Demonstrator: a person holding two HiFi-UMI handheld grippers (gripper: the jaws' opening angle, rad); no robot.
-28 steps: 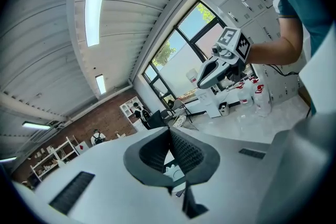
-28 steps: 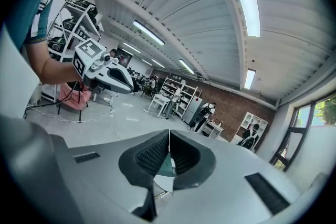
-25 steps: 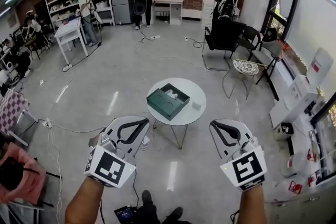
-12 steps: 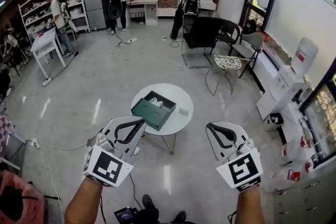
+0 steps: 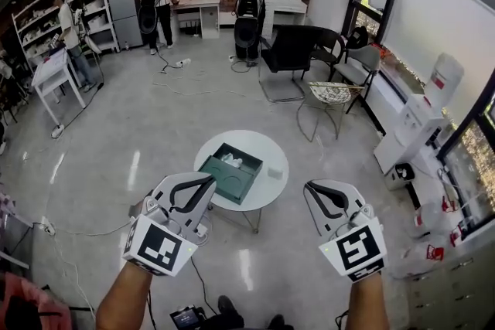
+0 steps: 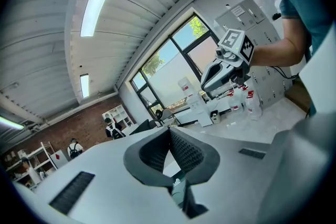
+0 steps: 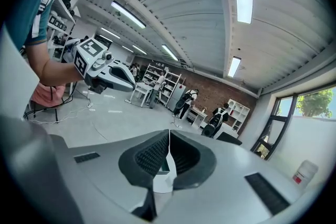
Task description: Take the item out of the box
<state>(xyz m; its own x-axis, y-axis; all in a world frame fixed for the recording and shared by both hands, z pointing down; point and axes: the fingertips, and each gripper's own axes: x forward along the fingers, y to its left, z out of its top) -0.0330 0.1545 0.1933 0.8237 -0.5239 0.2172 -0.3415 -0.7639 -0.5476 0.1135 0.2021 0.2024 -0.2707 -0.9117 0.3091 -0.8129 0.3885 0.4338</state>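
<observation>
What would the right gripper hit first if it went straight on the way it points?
Nothing close. The right gripper, jaws shut, points across the floor toward the round white table; its own view lines up with the green box on it. Probably the table's near edge first, though depth is unclear.

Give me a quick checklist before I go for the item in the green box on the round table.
1. Green box open on the round table: ok.
2. White item visible inside: ok.
3. Left gripper empty: ok.
4. Right gripper empty: ok.
5. Jaws apart for a grasp: not ok, both pairs are together.
6. Box within reach: not ok, both grippers hang well short of the table.
</observation>
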